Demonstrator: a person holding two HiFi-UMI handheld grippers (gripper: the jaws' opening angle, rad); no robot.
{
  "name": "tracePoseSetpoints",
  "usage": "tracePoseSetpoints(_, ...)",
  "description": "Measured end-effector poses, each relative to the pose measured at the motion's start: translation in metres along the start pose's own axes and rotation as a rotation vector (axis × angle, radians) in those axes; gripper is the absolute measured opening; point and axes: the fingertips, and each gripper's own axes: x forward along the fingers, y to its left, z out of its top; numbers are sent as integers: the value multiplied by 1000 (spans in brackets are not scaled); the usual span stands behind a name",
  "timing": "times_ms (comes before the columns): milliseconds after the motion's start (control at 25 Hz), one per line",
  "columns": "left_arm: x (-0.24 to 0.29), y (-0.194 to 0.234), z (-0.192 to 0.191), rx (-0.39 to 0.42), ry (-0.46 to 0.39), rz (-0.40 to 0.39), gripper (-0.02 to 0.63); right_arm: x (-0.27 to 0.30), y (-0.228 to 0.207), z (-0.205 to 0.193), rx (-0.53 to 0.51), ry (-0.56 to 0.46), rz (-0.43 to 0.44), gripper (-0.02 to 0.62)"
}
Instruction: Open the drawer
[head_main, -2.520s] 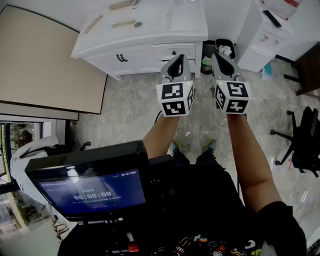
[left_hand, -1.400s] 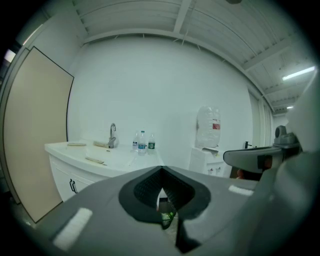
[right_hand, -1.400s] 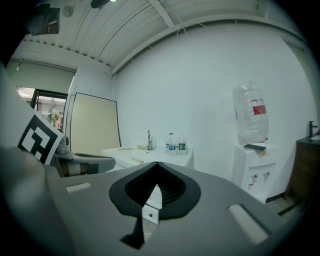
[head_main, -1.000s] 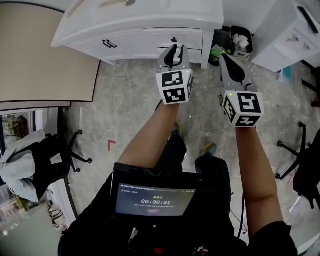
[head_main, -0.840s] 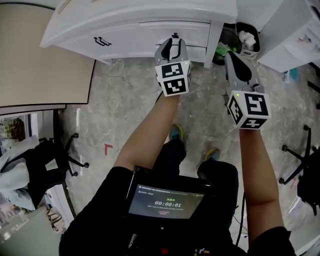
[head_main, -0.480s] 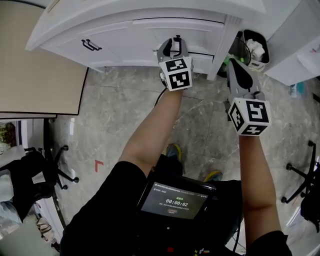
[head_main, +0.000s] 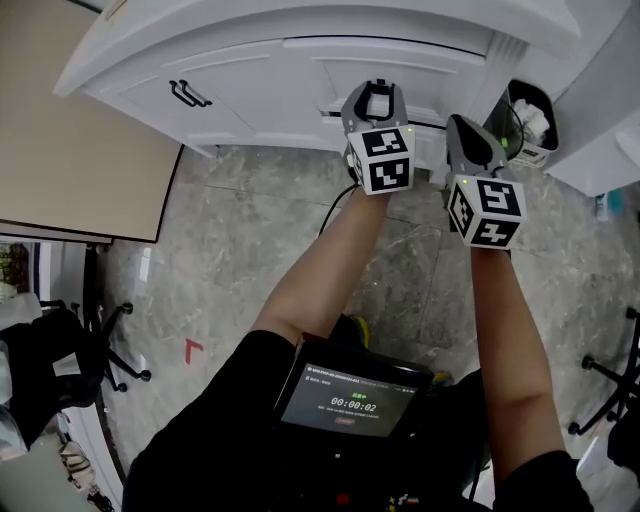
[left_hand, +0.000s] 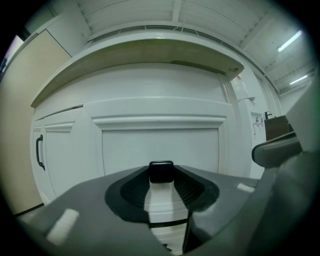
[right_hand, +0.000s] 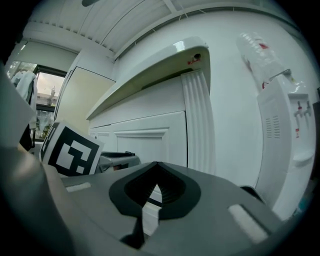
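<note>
A white cabinet (head_main: 250, 60) stands ahead, and its drawer front (left_hand: 160, 145) fills the left gripper view. The small black drawer knob (left_hand: 161, 171) sits between the tips of my left gripper (left_hand: 161, 175), whose jaws close against its sides. From the head view, the left gripper (head_main: 378, 90) reaches up to the drawer front (head_main: 400, 65). My right gripper (head_main: 460, 125) hovers just right of it, off the cabinet's fluted corner post (right_hand: 197, 125). The right gripper (right_hand: 156, 186) is shut and holds nothing.
A black bar handle (head_main: 186, 93) is on the cabinet door to the left. A bin (head_main: 527, 118) with rubbish stands right of the cabinet, and a white water dispenser (right_hand: 287, 135) beyond it. A beige panel (head_main: 70, 150) lies left, an office chair (head_main: 80, 350) behind.
Both grippers moved forward to the cabinet. The left gripper's tips, which were short of the knob, now sit around it. The right gripper came up beside the left.
</note>
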Motion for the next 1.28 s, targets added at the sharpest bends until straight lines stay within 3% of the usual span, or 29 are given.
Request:
tracePoseSetpoints(200, 0, 2, -3, 25, 4, -26, 149, 11, 4, -4, -14, -17, 13, 25)
tracePoseSetpoints(760, -18, 2, -4, -32, 12, -50, 144, -1, 21, -3, -43, -25, 16, 25)
tracePoseSetpoints(1280, -79, -4, -13, -23, 4, -52, 143, -40, 46, -1, -17, -75, 37, 25)
